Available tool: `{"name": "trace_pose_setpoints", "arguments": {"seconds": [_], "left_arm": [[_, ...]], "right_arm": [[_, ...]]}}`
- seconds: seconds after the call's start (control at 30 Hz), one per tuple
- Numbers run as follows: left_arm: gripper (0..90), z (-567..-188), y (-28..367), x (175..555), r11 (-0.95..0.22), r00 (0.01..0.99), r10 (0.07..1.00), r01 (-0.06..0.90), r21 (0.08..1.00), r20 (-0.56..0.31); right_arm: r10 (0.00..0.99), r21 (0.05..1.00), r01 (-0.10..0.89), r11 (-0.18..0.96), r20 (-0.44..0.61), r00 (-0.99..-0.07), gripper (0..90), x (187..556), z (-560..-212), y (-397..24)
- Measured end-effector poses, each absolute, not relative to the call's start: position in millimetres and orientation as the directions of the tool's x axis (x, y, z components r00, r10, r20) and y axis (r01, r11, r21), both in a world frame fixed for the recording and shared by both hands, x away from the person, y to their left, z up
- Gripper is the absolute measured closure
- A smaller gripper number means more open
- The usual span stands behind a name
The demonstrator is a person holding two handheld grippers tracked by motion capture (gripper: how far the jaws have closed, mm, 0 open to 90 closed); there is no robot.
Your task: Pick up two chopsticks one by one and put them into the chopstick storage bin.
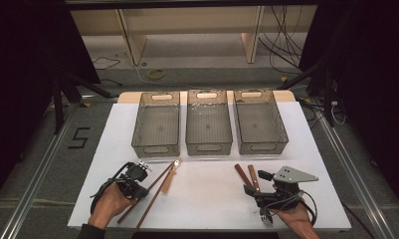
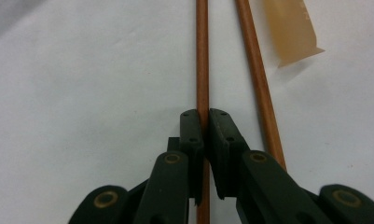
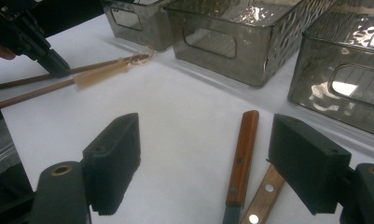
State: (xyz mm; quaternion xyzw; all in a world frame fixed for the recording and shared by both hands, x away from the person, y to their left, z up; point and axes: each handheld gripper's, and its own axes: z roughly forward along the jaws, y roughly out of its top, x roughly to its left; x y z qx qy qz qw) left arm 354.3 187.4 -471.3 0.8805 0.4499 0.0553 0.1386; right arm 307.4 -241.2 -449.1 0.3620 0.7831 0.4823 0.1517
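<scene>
Two long thin brown sticks lie slantwise at the front left of the white table (image 1: 212,199). My left gripper (image 1: 143,187) is shut on one stick (image 2: 202,70), its jaws (image 2: 203,116) pinching it partway along. The second stick (image 2: 259,84) lies just beside it, with a tan translucent piece (image 2: 292,28) against its far end. At the front right, my right gripper (image 1: 259,189) stands open. Two wooden-handled utensils (image 3: 243,149) (image 3: 264,191) lie between its wide jaws (image 3: 208,140), untouched.
Three grey see-through bins (image 1: 156,148) (image 1: 209,148) (image 1: 262,147) stand side by side at the back of the table; nothing shows inside them. Bare white surface lies between the two grippers. Beyond the table are floor, cables and shelf legs.
</scene>
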Motion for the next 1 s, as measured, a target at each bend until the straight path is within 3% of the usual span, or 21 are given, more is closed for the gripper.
{"name": "trace_pose_setpoints", "arguments": {"seconds": [0.37,1.0], "left_arm": [[83.9,-453,199,351,-0.551,0.594,0.805,0.748,0.370,-0.002],[83.9,-412,209,368,-0.479,0.613,0.787,0.679,0.557,-0.070]], "right_arm": [[0.715,0.866,0.422,0.270,0.113,-0.690,25.9,308,-449,-242],[0.716,0.867,0.425,0.259,0.122,-0.687,25.8,308,-449,-243]]}}
